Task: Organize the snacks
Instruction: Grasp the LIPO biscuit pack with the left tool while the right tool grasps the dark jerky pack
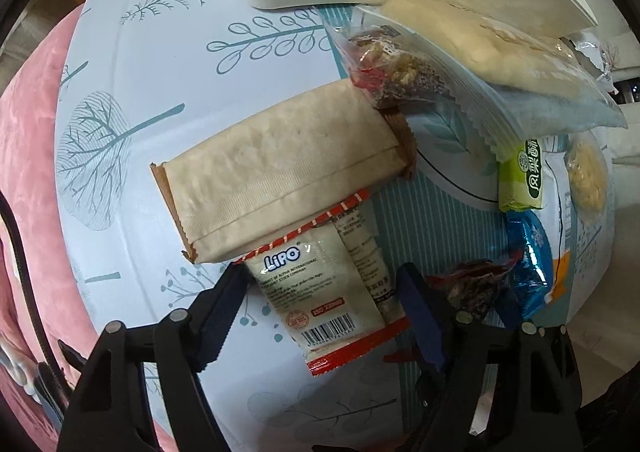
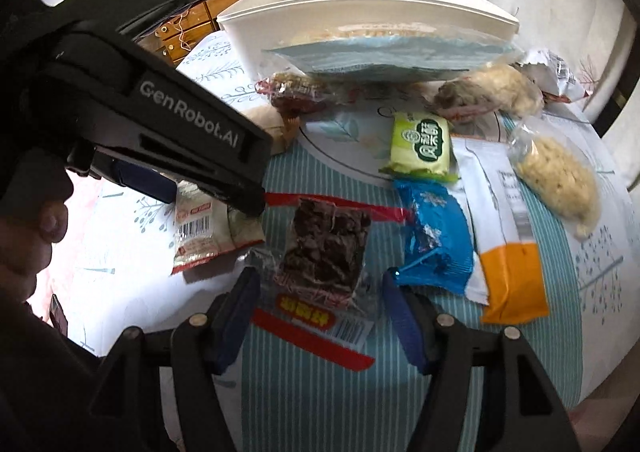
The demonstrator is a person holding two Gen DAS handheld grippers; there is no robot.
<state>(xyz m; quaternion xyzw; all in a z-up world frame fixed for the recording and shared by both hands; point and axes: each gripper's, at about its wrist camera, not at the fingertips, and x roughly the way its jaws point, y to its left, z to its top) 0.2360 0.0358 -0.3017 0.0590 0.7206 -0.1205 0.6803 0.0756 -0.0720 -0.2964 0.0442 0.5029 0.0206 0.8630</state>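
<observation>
A white and red LiPO packet [image 1: 320,292] lies flat on the tree-print tablecloth [image 1: 160,52], its top tucked under a beige packet [image 1: 280,168]. My left gripper [image 1: 320,272] points down over it, one finger on each side, with no firm press visible. A clear-wrapped dark snack [image 2: 324,248] with a red label lies between the fingers of my right gripper [image 2: 320,276], a sliver of gap at the right pad. From the right wrist view, the left gripper's black body [image 2: 180,132] hangs over the LiPO packet [image 2: 200,228].
A white bin [image 2: 360,0] stands at the back, a big pale-blue bag [image 2: 392,56] leaning on it. Green [image 2: 420,144] and blue [image 2: 436,236] packets, a white-orange pouch [image 2: 508,252] and a clear bag of crackers [image 2: 556,180] lie to the right. Pink fabric [image 1: 32,132] borders the table's left edge.
</observation>
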